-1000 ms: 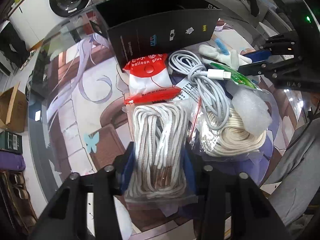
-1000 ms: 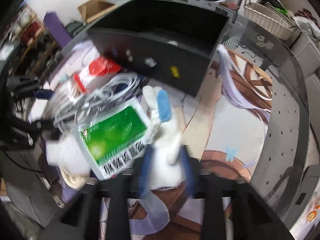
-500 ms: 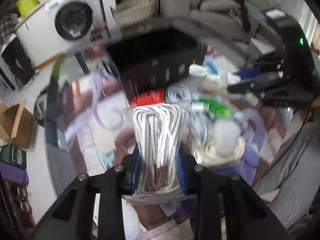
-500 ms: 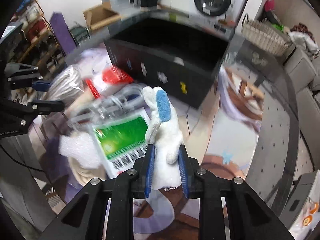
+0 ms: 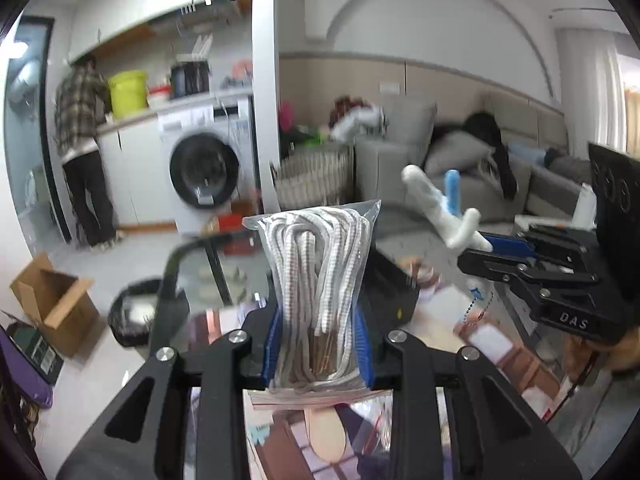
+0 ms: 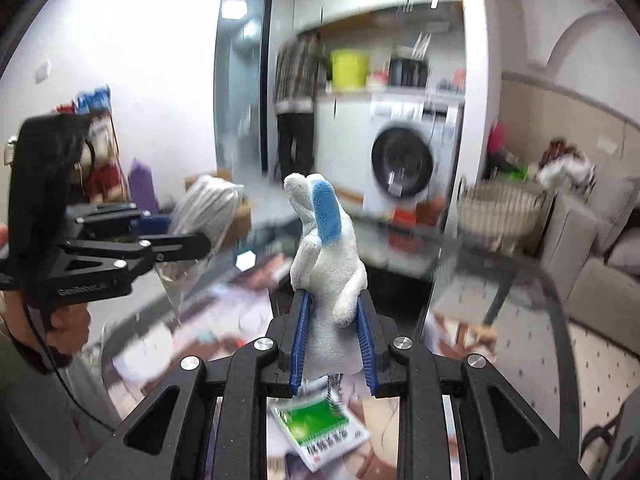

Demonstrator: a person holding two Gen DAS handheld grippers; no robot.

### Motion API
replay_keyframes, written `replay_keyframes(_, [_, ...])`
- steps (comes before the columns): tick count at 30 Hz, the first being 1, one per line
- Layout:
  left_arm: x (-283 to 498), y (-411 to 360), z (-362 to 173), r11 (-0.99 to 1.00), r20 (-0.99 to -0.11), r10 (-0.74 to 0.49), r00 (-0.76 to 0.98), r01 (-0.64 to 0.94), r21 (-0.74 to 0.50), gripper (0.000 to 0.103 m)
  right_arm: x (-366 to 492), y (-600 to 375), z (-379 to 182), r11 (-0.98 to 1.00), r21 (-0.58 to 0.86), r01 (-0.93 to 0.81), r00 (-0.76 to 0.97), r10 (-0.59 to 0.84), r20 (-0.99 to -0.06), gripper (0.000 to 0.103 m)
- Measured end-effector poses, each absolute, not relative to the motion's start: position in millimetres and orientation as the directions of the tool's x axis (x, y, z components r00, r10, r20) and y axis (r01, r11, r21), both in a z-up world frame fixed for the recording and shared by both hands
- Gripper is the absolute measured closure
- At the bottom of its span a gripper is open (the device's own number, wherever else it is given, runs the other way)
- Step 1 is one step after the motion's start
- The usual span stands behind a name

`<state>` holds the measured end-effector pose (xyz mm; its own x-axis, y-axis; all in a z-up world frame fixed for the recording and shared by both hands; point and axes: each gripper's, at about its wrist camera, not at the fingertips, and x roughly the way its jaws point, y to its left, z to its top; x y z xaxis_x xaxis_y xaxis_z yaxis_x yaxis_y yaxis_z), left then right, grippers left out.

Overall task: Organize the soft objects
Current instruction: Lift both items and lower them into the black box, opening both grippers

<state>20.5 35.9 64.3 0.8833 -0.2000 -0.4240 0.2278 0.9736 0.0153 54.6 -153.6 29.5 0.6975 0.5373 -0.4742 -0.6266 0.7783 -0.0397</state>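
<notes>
A clear bag of coiled white rope point(image 5: 320, 256) stands upright between the blue pads of my left gripper point(image 5: 318, 344), which is shut on its lower half, well above the table. My right gripper point(image 6: 330, 340) is shut on a white plush toy with a blue ear point(image 6: 324, 256), also held up in the air. A green-and-white card point(image 6: 320, 424) dangles under the toy on a ball chain. Each view shows the other gripper: the right gripper point(image 5: 480, 248) with the toy point(image 5: 436, 208), the left gripper point(image 6: 184, 236) with the rope bag point(image 6: 208, 208).
Below lie the glass table with a printed mat point(image 5: 320, 440) and a black box point(image 5: 392, 288). Beyond stand a washing machine point(image 5: 204, 172), a wicker basket point(image 5: 316, 176), a grey sofa point(image 5: 480, 168) and a cardboard box point(image 5: 52, 304). A person in a plaid shirt point(image 5: 80, 120) faces the counter.
Both grippers rose from the pile on the table and tilted up toward the room. The left jaws closed on the rope bag and lifted it; the toy went up with the right.
</notes>
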Motion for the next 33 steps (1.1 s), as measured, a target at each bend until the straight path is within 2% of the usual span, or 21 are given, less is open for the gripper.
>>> replay_keyframes(2, [14, 35, 67, 0.972, -0.388, -0.203, 0.899, 0.234, 0.034, 0.074, 36, -159, 38, 0.795, -0.045, -0.604, 0.746, 0.545, -0.383, 0.080])
replay_keyframes(7, [8, 36, 68, 0.970, -0.364, -0.215, 0.907, 0.240, 0.026, 0.074, 9, -163, 42, 0.819, -0.005, -0.573, 0.786, 0.548, -0.285, 0.080])
replay_keyframes(17, [14, 32, 76, 0.974, -0.346, -0.211, 0.914, 0.227, 0.005, 0.074, -14, -159, 42, 0.826, -0.032, -0.562, 0.810, 0.543, -0.220, 0.080])
replay_keyframes(28, [65, 24, 97, 0.982, -0.284, -0.182, 0.941, 0.187, -0.010, 0.074, 18, -155, 61, 0.857, -0.049, -0.513, 0.851, 0.501, -0.155, 0.080])
replay_keyframes(33, [97, 24, 97, 0.986, -0.277, -0.168, 0.946, 0.166, -0.030, 0.074, 52, -142, 68, 0.871, -0.052, -0.488, 0.864, 0.474, -0.168, 0.080])
